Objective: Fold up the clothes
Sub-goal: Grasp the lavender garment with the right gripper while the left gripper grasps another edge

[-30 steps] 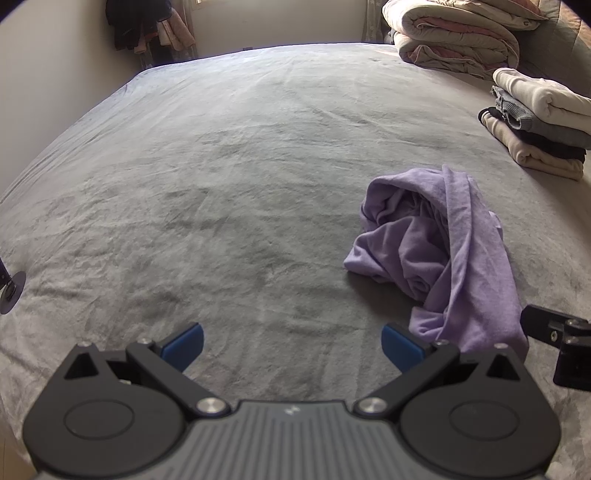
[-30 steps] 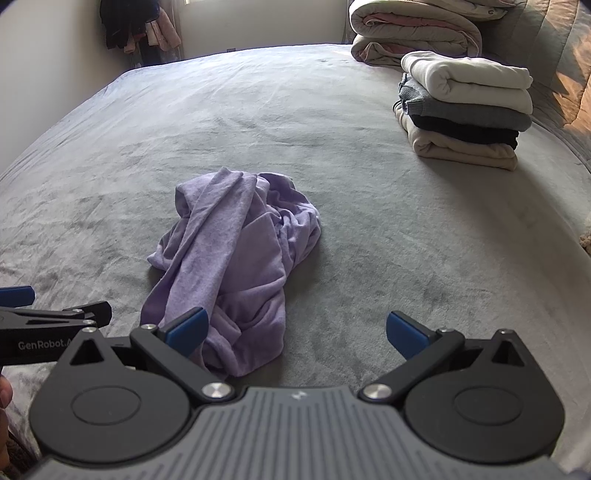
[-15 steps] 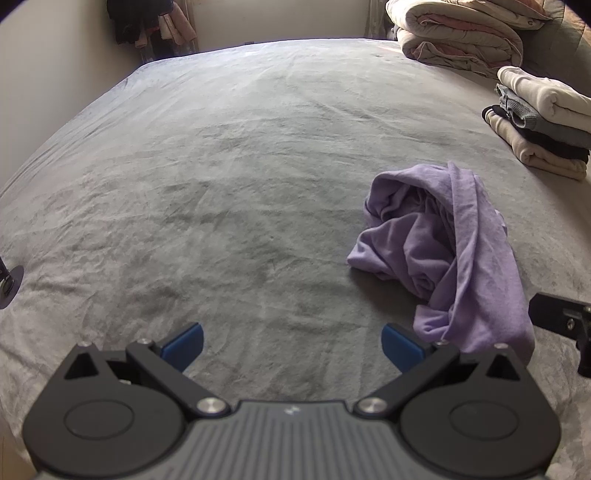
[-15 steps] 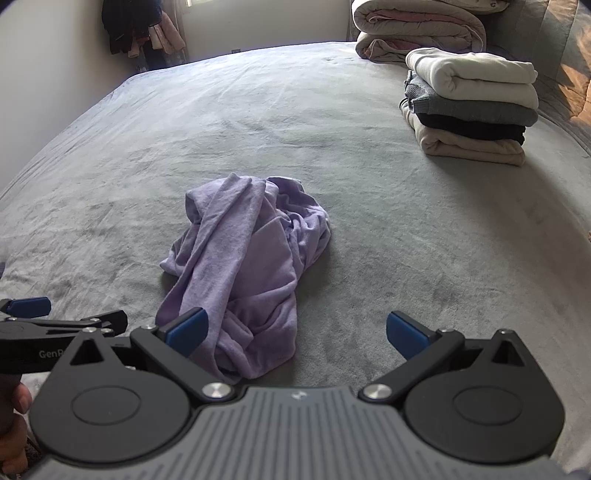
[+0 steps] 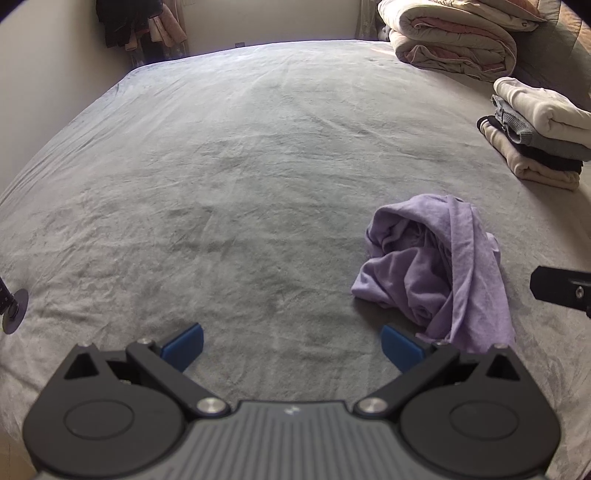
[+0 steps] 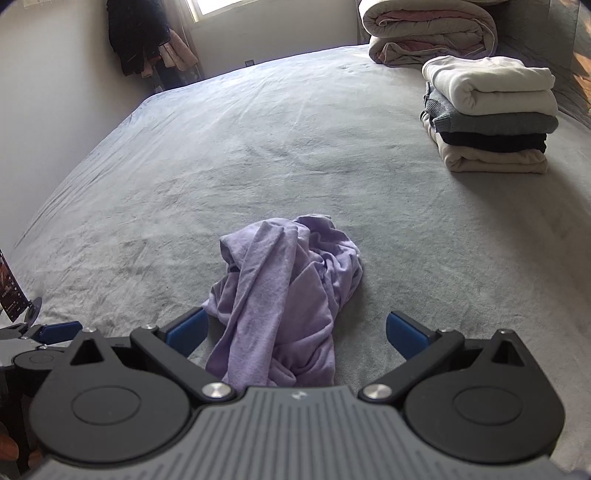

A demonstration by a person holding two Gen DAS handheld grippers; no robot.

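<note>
— Changed over the last second?

— Backed off and lifted a little, both sides. Purple garment [image 6: 284, 291] now further up the right wrist view and centred between the fingers of the right gripper [image 6: 295, 332]; sat lower and left of centre a second ago. Seen from the left wrist, likewise further up and smaller than before.

— Garment itself disturbed?

— No. Same crumpled heap on the grey bed [image 5: 229, 192], same twist of fabric draped over the top. Not touched by either tool.

— Jaws?

— Wide apart on both, nothing between them. Left gripper [image 5: 291, 347] over bare bedding, heap just off its right finger. Right gripper lined up square on the near end of the heap, tip of it showing at the edge of the left view.

— Meaning for the fold?

— Probably a re-aim rather than progress: folding of this piece not begun, first grasp not yet made. Likely next need: a hem or shoulder found in that bundle, then spread flat on the open bedding to the left.

— Anything else done?

— Folded stack [image 6: 491, 114] well apart at the far right, rolled bedding [image 6: 428, 29] behind it. Only the purple piece loose in view.
</note>
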